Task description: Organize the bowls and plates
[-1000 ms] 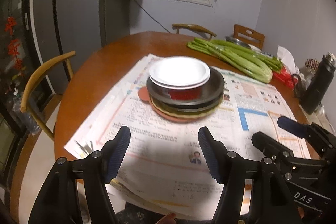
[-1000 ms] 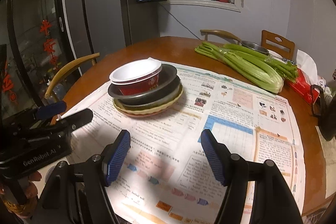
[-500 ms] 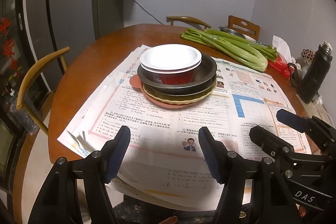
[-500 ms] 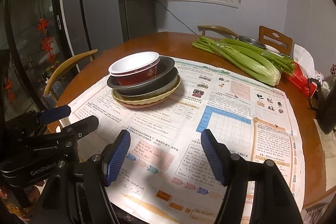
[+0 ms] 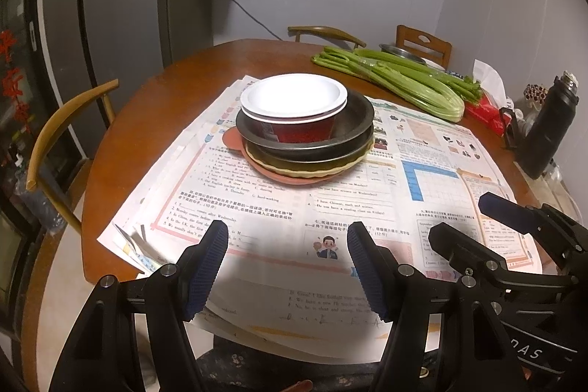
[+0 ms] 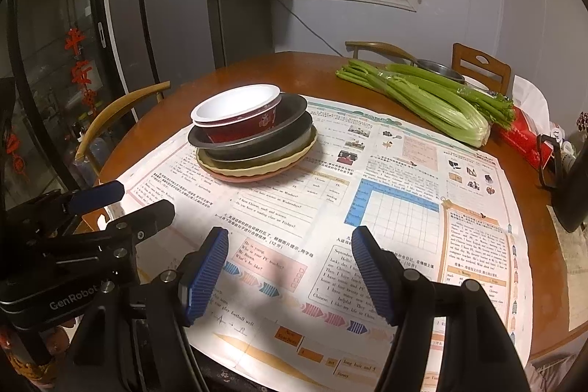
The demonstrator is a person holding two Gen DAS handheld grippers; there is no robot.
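One stack of dishes stands mid-table on spread newspapers. On top sits a red bowl (image 5: pixel 294 98) (image 6: pixel 239 114) with a white inside. Under it lie a dark metal pan (image 5: pixel 352 131) (image 6: pixel 286 123), a cream fluted dish (image 5: pixel 352 164) (image 6: pixel 294 162) and a salmon plate (image 5: pixel 235 142) (image 6: pixel 250 178). My left gripper (image 5: pixel 286 241) hovers open over the near papers, well short of the stack, nothing between its blue pads. My right gripper (image 6: pixel 288 245) is open too, near the table's front edge, with the stack up and to its left. Each gripper shows at the edge of the other's view.
Celery stalks (image 5: pixel 397 79) (image 6: pixel 430 98) lie at the back right beside a red packet (image 6: pixel 522 142) and a metal bowl (image 6: pixel 441 66). A black flask (image 5: pixel 547 127) stands at the right edge. Wooden chairs (image 5: pixel 62 131) ring the round table (image 5: pixel 165 105); a fridge stands behind.
The views have pulled back and tilted up a little, so the stack sits slightly farther away and higher in frame. Both grippers keep the same opening.
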